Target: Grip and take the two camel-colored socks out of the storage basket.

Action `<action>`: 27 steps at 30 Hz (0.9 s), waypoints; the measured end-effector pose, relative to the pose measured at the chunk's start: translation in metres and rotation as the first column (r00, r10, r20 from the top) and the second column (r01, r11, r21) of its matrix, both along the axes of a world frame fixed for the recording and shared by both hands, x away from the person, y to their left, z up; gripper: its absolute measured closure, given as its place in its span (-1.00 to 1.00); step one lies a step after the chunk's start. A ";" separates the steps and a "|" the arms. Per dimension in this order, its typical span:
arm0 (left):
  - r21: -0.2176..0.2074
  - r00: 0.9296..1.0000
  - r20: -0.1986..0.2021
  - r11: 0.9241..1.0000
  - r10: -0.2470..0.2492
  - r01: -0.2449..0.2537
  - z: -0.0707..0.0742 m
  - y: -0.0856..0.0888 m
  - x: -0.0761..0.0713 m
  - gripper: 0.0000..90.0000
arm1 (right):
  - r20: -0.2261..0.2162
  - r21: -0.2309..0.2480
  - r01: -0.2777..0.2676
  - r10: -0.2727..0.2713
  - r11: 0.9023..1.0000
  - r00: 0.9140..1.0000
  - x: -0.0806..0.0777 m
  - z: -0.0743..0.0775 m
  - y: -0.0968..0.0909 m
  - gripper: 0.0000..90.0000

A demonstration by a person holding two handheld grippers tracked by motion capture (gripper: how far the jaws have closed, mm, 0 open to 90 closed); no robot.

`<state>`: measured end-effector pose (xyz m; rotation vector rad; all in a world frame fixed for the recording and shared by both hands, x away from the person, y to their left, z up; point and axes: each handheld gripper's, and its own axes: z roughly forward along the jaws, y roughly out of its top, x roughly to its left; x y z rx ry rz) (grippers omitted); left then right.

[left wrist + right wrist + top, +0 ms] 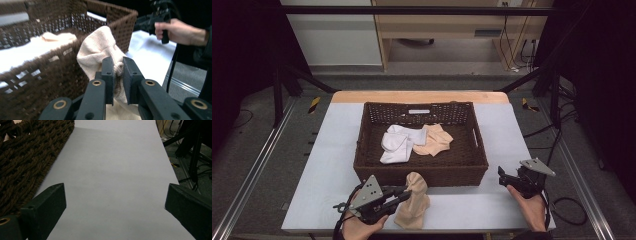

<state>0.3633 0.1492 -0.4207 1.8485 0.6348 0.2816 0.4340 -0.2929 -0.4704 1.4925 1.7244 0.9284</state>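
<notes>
The beige sock [414, 201] hangs at the lower middle of the high view, just in front of the brown wicker basket [362, 150], its top bunched up against the near wall and its lower end slumped on the grey table cover [327, 150]. My left claw [402, 194] is clamped on it — in the left gripper view the two black jaws pinch a fold of the knit [100, 50] between them, with most of the cloth spilling above and below the pinch.

Inside the basket, toward the upper centre, lie a white sock [394, 142] and another beige sock [434, 140], touching each other. My right claw [512, 177] rests at the lower right, well apart from the cloth, its jaws spread wide over bare cover.

As I judge it, the step is carrying this sock over the rim to join the others. To do it well I should keep the pinch firm, lift until the dangling end clears the wicker (loose knit snags easily on weave), then move over the open floor before letting go — not drag it across the edge.
</notes>
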 end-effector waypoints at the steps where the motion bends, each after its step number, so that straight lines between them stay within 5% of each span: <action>1: 0.012 1.000 -0.006 1.000 -0.006 0.006 -0.003 -0.001 0.000 0.77 | 0.000 0.000 -0.001 0.001 1.000 1.000 0.000 0.000 0.000 -0.92; 16: 0.136 0.995 -0.103 0.990 -0.011 0.025 -0.045 -0.015 0.009 0.77 | -0.003 -0.004 -0.004 0.004 1.000 1.000 0.000 0.000 0.001 -0.91; 23: 0.150 0.992 -0.127 0.988 -0.010 0.030 -0.051 -0.015 0.011 0.71 | -0.006 -0.006 -0.003 0.003 1.000 1.000 0.000 -0.001 0.001 -0.92; 27: 0.131 0.992 -0.129 0.991 0.003 0.014 -0.049 -0.012 0.012 0.51 | -0.005 -0.004 -0.003 0.003 1.000 1.000 0.000 -0.001 0.000 -0.92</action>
